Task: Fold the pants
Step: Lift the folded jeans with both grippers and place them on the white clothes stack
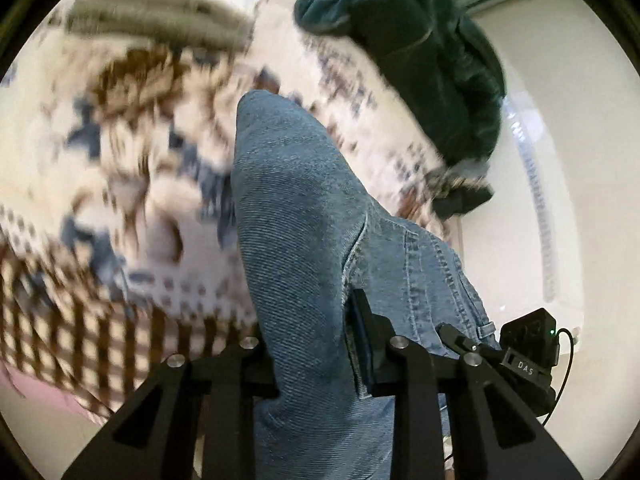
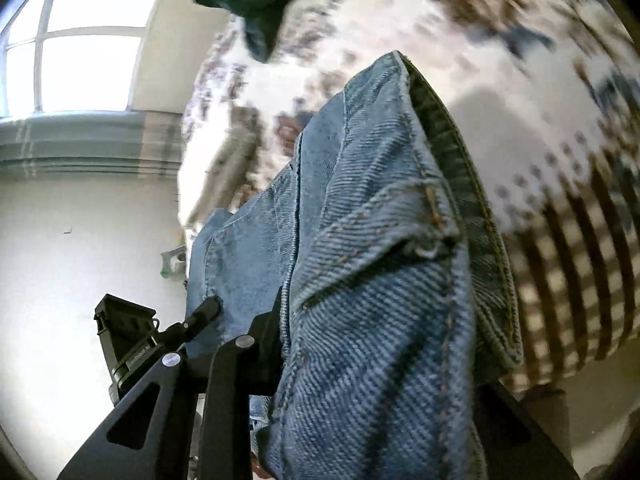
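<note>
I see the patterned bedspread point(image 1: 132, 160) blurred below; jeans point(image 1: 304, 208) lifted above it, dark green garment point(image 1: 432, 60) at its far edge; left gripper point(image 1: 316, 344) clamps denim between its fingers; right gripper point(image 2: 360, 344) likewise pinches the jeans.

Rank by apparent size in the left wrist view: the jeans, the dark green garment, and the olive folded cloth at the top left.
1. jeans, though closeness to the lens inflates them
2. dark green garment
3. olive folded cloth, blurred and cut off by the frame edge, so its rank is unsure
</note>
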Available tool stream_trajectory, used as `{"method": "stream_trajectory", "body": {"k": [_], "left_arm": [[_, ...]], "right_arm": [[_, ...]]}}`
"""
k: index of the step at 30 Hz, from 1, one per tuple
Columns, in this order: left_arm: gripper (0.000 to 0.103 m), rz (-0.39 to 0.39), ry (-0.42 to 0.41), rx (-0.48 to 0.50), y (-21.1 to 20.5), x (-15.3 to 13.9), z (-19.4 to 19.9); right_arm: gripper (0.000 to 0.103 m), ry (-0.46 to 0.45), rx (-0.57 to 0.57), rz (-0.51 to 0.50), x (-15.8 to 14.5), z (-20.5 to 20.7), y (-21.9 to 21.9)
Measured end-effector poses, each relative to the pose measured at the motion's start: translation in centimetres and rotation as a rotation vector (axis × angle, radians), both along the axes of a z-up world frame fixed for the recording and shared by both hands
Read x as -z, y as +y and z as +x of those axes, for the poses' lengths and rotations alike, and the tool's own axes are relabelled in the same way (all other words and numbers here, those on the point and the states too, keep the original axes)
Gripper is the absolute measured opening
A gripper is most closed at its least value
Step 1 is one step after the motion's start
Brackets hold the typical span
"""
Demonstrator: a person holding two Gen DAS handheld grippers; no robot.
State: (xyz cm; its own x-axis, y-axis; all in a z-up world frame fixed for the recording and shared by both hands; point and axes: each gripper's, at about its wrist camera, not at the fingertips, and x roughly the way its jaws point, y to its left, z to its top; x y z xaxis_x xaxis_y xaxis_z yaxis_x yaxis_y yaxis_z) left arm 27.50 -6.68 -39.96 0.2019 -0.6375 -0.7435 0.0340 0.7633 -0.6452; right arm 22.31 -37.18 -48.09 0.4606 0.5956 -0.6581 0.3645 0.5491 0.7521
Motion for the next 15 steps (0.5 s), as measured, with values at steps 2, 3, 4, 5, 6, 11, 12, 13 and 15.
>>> {"method": "stream_trajectory", "body": {"k": [2,3,4,5,6,11,12,13,15], "left_arm": [[0.024,-0.011,-0.031,-0.005,1.7,-2.0,2.6],[0.024,-0.019,-0.047,-0.008,2.7,-2.9,4.1],[0.024,-0.023,-0.065,-0.014,3.9,-3.9,6.0],[0.024,-0.028,-0.086,-0.017,5.3,-4.9,8.2],[0.024,-0.031,-0.102,-0.018,6.4,-5.5,9.9],[0.024,-0.034,-0.182,-0.047,13.6,-7.4,21.6],[0.024,-0.028,-0.195,-0.054,15.0,-7.4,23.8],[0.024,-0.018,-0.211,-0.063,16.4,-7.3,26.3],[0.024,0.016,-0.241,-0.077,19.2,-6.7,30.9]], "right_arm": [[0.029,-0.035,0.003,-0.008,-2.5,3.1,1.8],[0.029,-0.054,0.001,-0.014,-3.5,5.0,2.9],[0.029,-0.071,0.001,-0.017,-4.4,6.7,3.9],[0.029,-0.090,0.006,-0.016,-5.3,8.9,5.2],[0.029,-0.108,0.008,-0.017,-6.0,11.4,6.6],[0.029,-0.185,0.020,0.009,-6.6,23.9,13.6],[0.029,-0.203,0.018,0.018,-6.2,27.5,15.6],[0.029,-0.215,0.013,0.021,-5.8,30.0,16.9],[0.029,-0.240,0.004,0.034,-4.5,35.8,20.1]]}}
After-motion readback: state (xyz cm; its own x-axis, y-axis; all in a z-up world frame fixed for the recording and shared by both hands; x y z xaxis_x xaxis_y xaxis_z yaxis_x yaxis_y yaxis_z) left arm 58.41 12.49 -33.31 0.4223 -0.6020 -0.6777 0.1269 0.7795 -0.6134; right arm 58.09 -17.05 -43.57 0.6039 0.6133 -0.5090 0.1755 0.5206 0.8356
